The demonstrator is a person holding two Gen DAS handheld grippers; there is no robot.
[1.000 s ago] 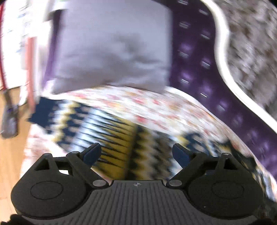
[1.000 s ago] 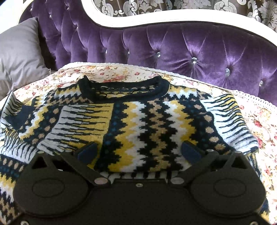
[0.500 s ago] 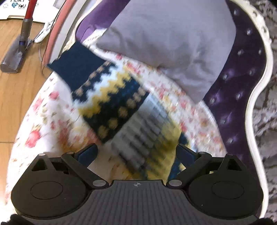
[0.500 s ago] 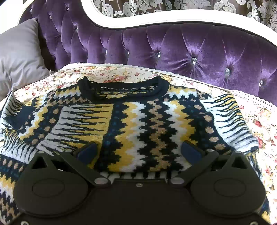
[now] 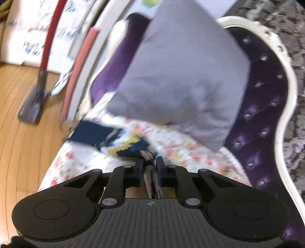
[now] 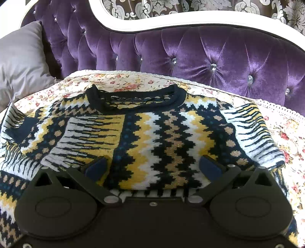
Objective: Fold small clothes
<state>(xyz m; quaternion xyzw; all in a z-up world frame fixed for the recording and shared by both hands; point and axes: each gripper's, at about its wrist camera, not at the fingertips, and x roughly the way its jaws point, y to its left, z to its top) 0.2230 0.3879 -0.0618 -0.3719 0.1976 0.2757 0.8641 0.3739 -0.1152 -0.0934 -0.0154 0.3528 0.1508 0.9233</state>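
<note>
While knitted sweater lies flat, left hand-held gripper pinches sleeve.

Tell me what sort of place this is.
Most likely a home living room. A tufted purple velvet sofa with a white carved frame holds a grey cushion and a floral cover under the patterned sweater. A wooden floor and patterned wallpaper fit that.
</note>
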